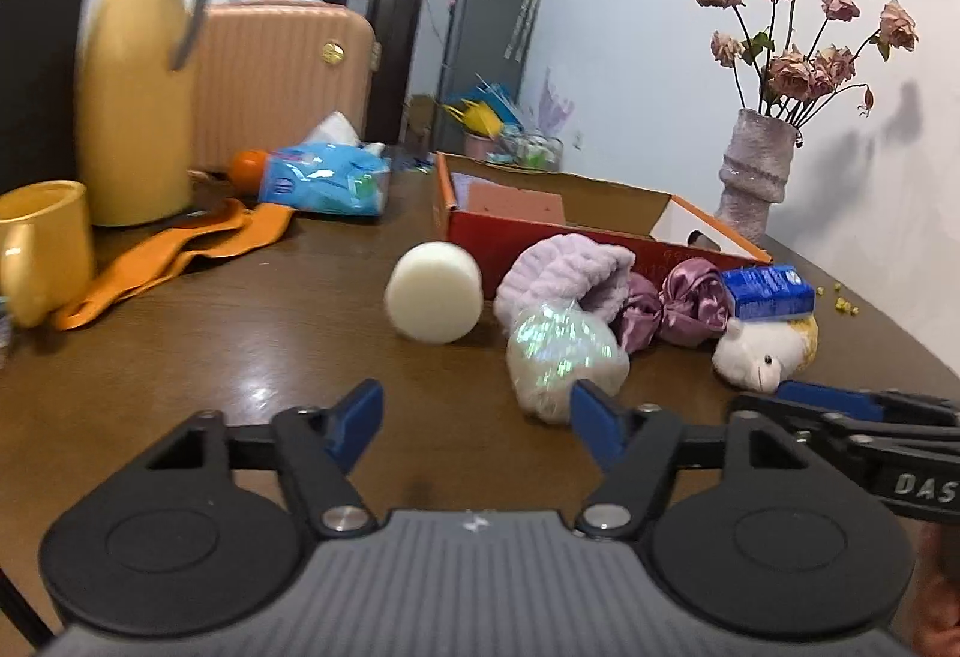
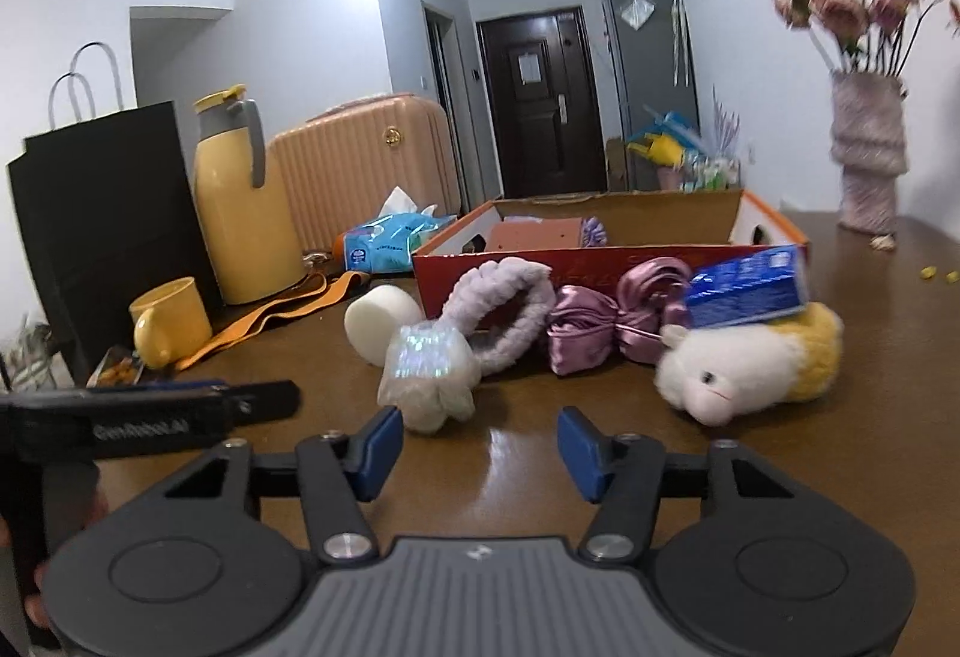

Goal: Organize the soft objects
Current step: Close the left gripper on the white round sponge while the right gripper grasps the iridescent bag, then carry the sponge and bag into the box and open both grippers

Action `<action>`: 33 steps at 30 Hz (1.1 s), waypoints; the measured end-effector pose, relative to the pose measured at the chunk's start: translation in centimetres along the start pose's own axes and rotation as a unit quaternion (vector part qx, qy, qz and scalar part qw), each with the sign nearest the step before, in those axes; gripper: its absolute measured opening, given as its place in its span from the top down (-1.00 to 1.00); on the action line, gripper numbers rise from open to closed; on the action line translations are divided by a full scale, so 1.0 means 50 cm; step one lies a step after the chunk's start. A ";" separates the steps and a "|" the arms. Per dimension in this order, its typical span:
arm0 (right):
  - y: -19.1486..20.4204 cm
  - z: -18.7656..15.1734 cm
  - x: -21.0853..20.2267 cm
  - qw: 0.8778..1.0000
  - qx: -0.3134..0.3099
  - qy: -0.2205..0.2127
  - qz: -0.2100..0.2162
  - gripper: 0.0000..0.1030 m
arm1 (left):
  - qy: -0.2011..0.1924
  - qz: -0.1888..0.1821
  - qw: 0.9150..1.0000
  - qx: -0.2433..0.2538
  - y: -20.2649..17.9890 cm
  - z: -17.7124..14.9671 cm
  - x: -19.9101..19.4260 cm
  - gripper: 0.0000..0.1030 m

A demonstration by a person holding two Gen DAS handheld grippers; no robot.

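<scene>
Soft things lie on the brown table in front of an open orange box (image 1: 600, 237) (image 2: 600, 261). They are a white sponge cylinder (image 1: 433, 292) (image 2: 384, 318), a shiny wrapped white bundle (image 1: 561, 351) (image 2: 427, 375), a lilac fluffy headband (image 1: 564, 270) (image 2: 504, 309), purple satin scrunchies (image 1: 690, 306) (image 2: 606, 321) and a white-and-yellow plush (image 1: 765, 348) (image 2: 744, 363) with a blue carton (image 1: 768, 291) (image 2: 747, 285) on it. My left gripper (image 1: 477, 426) is open and empty, just short of the bundle. My right gripper (image 2: 480, 450) is open and empty, between bundle and plush.
A yellow mug (image 1: 42, 246) (image 2: 171, 321), yellow thermos (image 1: 141, 81) (image 2: 240, 201), orange strap (image 1: 174, 252), blue tissue pack (image 1: 327, 177) and pink suitcase (image 1: 282, 81) stand at the left. A vase of dried roses (image 1: 756, 165) (image 2: 867, 153) stands at the right.
</scene>
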State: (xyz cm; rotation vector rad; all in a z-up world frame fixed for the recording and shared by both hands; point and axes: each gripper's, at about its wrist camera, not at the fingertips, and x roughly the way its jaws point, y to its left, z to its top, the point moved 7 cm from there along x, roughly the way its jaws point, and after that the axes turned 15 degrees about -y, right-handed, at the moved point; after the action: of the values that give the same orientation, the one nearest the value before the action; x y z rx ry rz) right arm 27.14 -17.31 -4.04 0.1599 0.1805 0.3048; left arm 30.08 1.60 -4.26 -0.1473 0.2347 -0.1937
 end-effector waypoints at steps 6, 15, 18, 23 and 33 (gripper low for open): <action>0.012 0.022 0.113 1.000 0.015 0.009 0.018 -0.10 | -0.007 0.013 1.000 0.003 0.035 0.044 0.099 -0.33; 0.053 -0.020 0.225 0.998 0.005 0.050 0.033 -0.10 | 0.021 0.028 0.999 0.011 0.079 0.056 0.235 -0.67; 0.057 -0.032 0.232 0.998 0.009 0.057 0.036 0.29 | 0.041 0.018 0.999 -0.003 0.078 0.046 0.259 -0.17; 0.053 -0.023 0.195 0.998 -0.011 0.046 0.034 0.30 | 0.044 -0.002 0.999 -0.006 0.057 0.039 0.222 0.03; -0.005 0.030 0.028 1.000 -0.029 0.001 -0.010 0.30 | 0.014 -0.017 0.999 -0.027 -0.019 0.050 0.037 0.02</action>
State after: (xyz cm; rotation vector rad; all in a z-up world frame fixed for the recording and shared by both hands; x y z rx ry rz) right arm 28.82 -17.29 -2.82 0.1002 0.1750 0.2892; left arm 32.31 0.58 -2.11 -0.2016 0.2653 -0.2244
